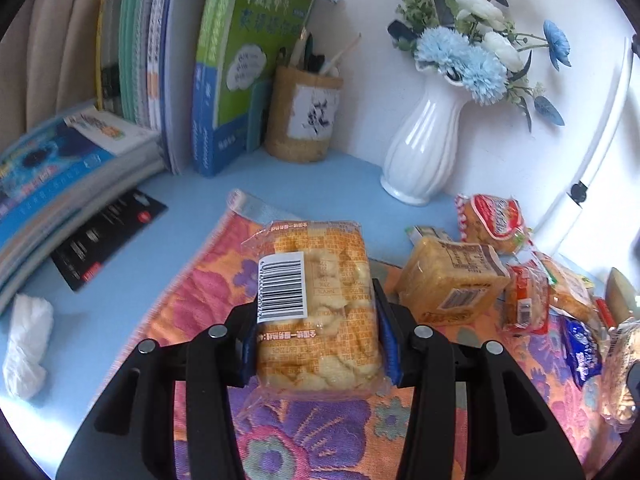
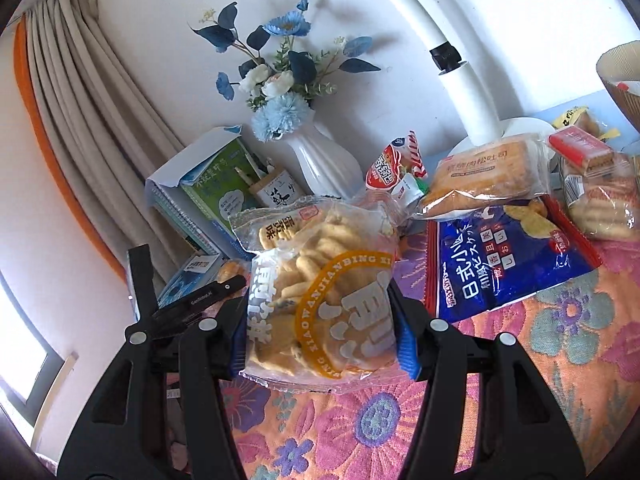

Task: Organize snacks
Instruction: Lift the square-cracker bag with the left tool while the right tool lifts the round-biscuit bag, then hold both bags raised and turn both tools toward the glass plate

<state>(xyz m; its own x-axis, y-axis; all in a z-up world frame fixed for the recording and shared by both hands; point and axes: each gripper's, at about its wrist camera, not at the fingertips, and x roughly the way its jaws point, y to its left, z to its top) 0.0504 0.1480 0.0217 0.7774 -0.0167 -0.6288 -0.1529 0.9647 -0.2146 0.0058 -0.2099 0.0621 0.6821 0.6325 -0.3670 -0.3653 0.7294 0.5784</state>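
My left gripper [image 1: 316, 340] is shut on a clear pack of pale yellow crackers [image 1: 320, 304] with a barcode label, held over the flowered cloth [image 1: 192, 292]. My right gripper [image 2: 322, 340] is shut on a clear bag of small biscuits [image 2: 320, 292] with an orange ring print, held above the same cloth [image 2: 520, 380]. Loose snacks lie to the right: a toast pack [image 1: 452, 280], a red-and-white bun pack [image 1: 494, 222], a blue chip bag [image 2: 508, 256] and a bread pack [image 2: 486, 176].
A white vase [image 1: 424, 148] of blue flowers, a pen holder [image 1: 304, 116] and upright books [image 1: 240, 72] stand at the back of the blue desk. A stack of books [image 1: 52, 184], a black card [image 1: 108, 236] and a crumpled tissue [image 1: 28, 344] lie left. A lamp base [image 2: 500, 132] and a bowl [image 2: 624, 76] stand right.
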